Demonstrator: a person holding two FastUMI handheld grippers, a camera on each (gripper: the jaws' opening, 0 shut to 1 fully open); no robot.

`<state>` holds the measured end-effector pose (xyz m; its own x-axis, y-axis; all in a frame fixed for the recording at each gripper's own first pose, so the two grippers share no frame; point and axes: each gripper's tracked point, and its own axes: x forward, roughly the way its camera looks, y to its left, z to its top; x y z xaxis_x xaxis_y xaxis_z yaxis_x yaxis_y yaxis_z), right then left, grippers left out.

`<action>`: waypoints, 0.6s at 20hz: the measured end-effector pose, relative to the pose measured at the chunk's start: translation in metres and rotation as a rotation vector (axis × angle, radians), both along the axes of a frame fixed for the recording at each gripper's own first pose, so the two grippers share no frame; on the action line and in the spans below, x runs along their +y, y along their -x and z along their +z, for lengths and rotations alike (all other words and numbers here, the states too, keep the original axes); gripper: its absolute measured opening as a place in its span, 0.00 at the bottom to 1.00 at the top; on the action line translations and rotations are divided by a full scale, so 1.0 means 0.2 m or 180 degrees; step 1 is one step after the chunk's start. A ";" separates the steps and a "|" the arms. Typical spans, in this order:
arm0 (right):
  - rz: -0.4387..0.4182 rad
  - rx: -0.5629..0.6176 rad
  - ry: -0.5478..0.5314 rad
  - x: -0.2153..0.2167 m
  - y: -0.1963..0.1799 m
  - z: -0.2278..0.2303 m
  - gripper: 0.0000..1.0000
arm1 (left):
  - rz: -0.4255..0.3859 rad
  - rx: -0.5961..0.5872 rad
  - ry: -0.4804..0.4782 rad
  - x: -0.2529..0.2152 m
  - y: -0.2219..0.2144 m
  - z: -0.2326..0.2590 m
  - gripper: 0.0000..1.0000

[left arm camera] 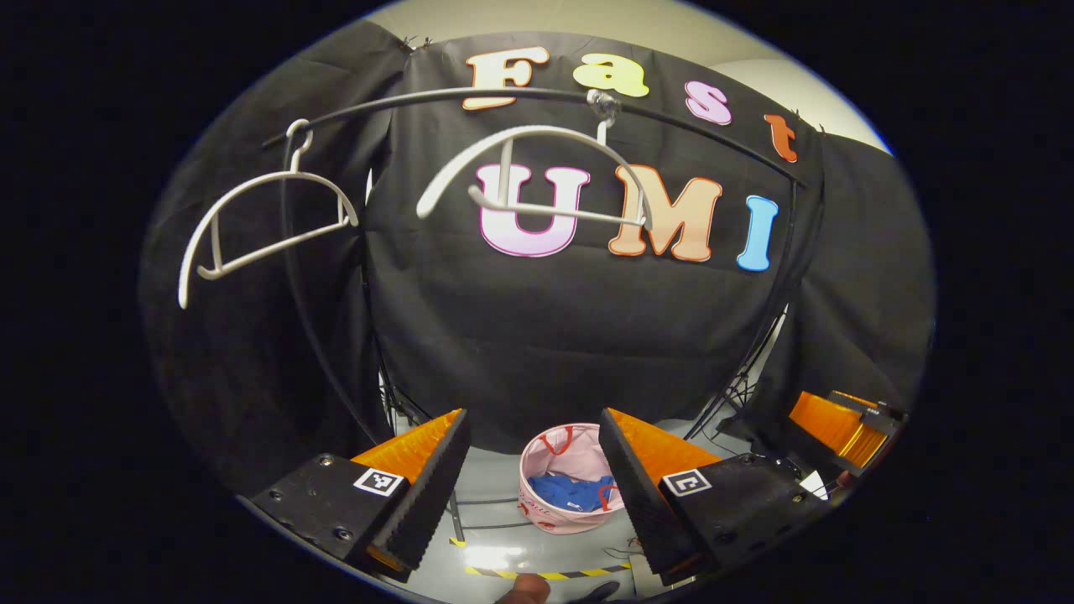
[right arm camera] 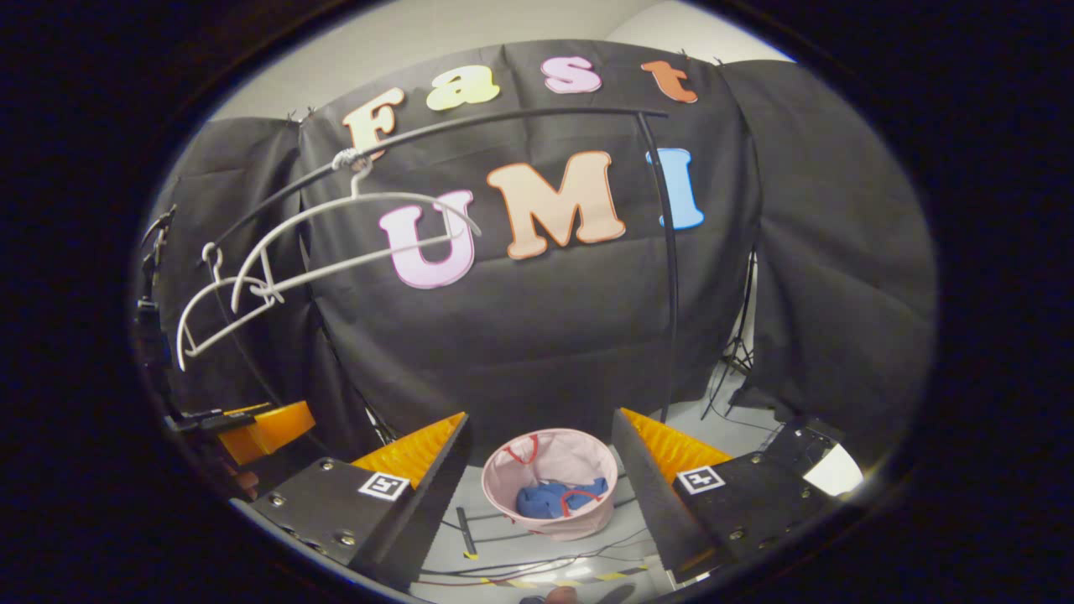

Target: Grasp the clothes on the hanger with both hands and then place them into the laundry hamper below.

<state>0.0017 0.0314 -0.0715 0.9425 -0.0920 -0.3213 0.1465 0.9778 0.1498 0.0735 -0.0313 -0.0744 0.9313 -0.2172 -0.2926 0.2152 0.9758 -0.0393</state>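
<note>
Two bare white hangers (left arm camera: 537,180) (left arm camera: 260,218) hang on the black rail (left arm camera: 520,96). Below on the floor stands a pink laundry hamper (left arm camera: 560,449) with a blue garment (left arm camera: 570,493) lying inside it. My left gripper (left arm camera: 533,478) is open, its fingers framing the hamper from above with nothing between them. My right gripper (right arm camera: 537,482) is open too, high over the hamper (right arm camera: 554,470) and the blue garment (right arm camera: 554,497). The right gripper (left arm camera: 847,428) is at the far right of the left gripper view. The left gripper (right arm camera: 252,428) sits at the left edge of the right gripper view.
The rail's upright post (right arm camera: 669,277) stands right of the hamper. Cables (right arm camera: 537,558) and yellow-black floor tape (left arm camera: 545,575) lie on the grey floor in front of it. A light stand (right arm camera: 738,344) is at the back right. Part of a hand (left arm camera: 524,590) shows at the bottom edge.
</note>
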 end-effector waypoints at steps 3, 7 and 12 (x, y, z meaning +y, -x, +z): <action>0.0125 -0.0232 0.0026 0.00 -0.02 0.18 1.00 | 0.0099 -0.0242 -0.0087 0.05 0.04 0.18 0.96; 0.0339 -0.0409 0.0181 -0.03 -0.04 0.34 0.95 | 0.0296 -0.0649 -0.0068 0.06 0.12 0.43 0.93; 0.0393 -0.0646 0.0090 -0.13 -0.05 0.50 1.00 | 0.0398 -0.1137 -0.0146 0.01 0.17 0.63 0.92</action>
